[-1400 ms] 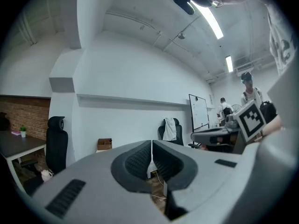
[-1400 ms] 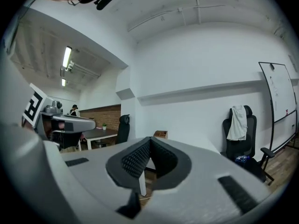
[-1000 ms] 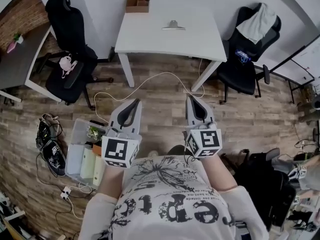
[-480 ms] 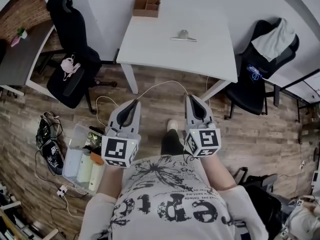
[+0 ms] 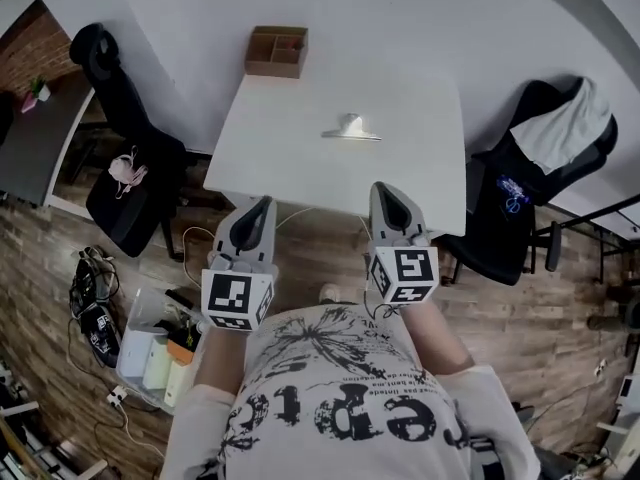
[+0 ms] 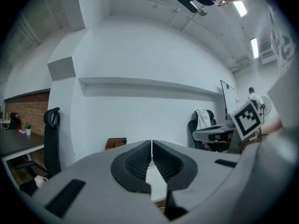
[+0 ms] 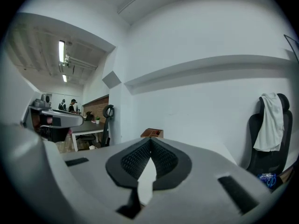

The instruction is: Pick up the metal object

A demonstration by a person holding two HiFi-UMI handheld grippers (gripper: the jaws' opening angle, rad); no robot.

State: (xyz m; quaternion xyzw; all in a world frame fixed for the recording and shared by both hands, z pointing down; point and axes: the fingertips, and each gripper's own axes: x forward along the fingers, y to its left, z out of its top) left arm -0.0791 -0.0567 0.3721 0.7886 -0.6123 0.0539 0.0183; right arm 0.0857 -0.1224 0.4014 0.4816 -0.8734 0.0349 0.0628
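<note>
The metal object (image 5: 350,129) lies on the white surface (image 5: 290,158), long axis crosswise, ahead of both grippers and well apart. The right gripper (image 5: 386,193) is nearer than the left gripper (image 5: 261,208); both sets of fingers are closed and empty

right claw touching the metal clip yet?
Apart. Head view: the right claw is near the front edge of the table, with bare white tabletop between it and the metal clip.

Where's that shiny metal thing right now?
In the head view, the metal clip lies near the middle of the white table, right of the wooden box.
</note>
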